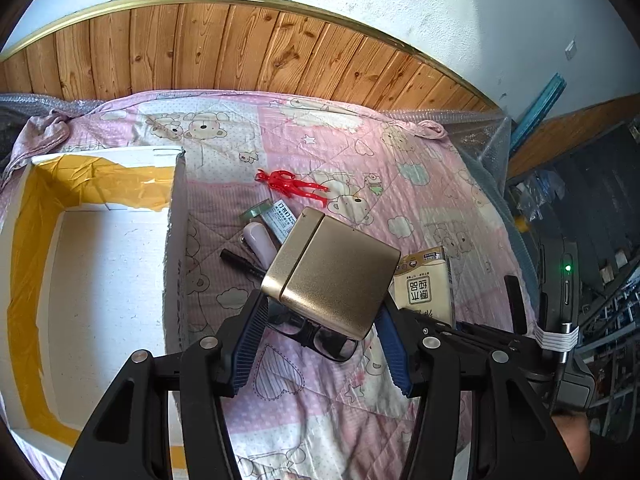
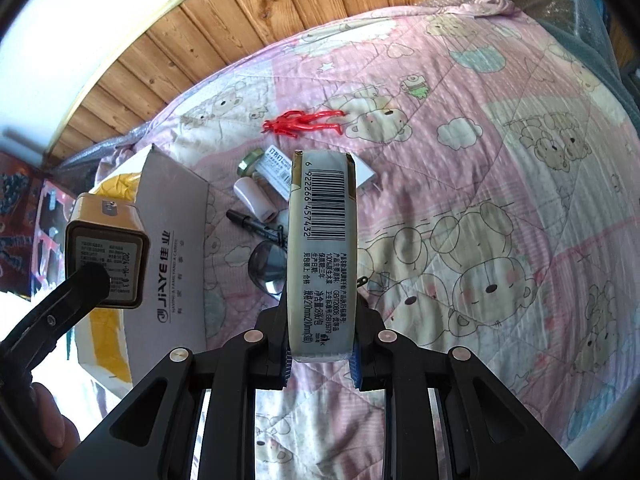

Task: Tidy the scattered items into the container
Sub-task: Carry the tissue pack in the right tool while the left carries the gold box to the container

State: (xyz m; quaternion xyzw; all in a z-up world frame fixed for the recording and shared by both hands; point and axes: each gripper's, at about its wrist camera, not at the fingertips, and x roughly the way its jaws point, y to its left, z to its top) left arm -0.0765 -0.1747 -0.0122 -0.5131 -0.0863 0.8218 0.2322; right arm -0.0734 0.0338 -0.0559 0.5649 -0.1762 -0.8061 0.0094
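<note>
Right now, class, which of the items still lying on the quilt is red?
The small plastic figure, lying flat beyond the clutter of the stapler, black marker and glasses. Nothing else loose there is red.

Left wrist view: taken from just behind the left gripper [image 1: 320, 332], aimed down and forward over the pink quilt [image 1: 420, 184]; white box [image 1: 100, 280] at 9 o'clock.
Right wrist view: set close behind the right gripper [image 2: 320, 360], faced toward the wooden wall panel [image 2: 248, 20] at 11 o'clock.
Shared: red toy figure [image 1: 292, 185] [image 2: 302, 122], black marker [image 1: 240, 260] [image 2: 252, 222], quilt [image 2: 500, 160].
</note>
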